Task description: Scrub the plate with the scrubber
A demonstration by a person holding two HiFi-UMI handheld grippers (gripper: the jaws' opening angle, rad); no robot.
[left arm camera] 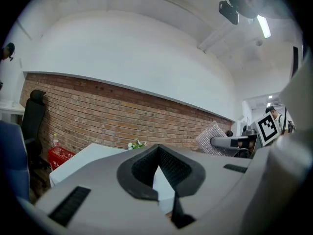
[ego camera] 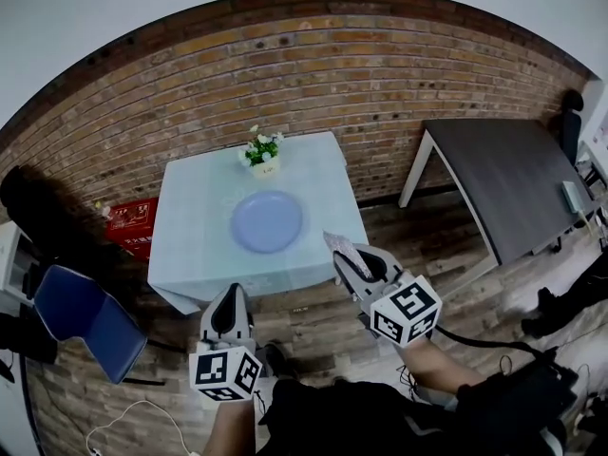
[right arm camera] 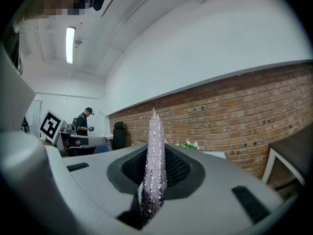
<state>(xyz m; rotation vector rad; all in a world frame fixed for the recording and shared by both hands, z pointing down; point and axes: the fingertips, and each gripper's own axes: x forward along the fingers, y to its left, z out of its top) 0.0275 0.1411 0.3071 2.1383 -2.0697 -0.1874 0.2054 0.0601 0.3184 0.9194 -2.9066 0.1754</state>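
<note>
Two grippers are hovering short of the table (ego camera: pixel 190 218), well apart from it. The left gripper (ego camera: pixel 232 293) is pointing toward 12 o'clock, and its own view is showing its jaws drawn together with nothing between them. The blue plate (ego camera: pixel 267 221) is lying flat at the table's middle, at about 12 o'clock from that gripper. At about 12 o'clock from the plate, a small pot of flowers (ego camera: pixel 261 150) is standing near the table's far edge. The right gripper (ego camera: pixel 348 257) is clamping a thin, glittery scrubber (ego camera: pixel 334 243), which is sticking out past its fingertips. The plate is sitting at about 10 o'clock from it. Only the right gripper view is showing the scrubber (right arm camera: pixel 155 160) edge-on and upright between the pads, along with a person (right arm camera: pixel 84 121) standing far off at 9 o'clock. Only the head view is showing the plate.
</note>
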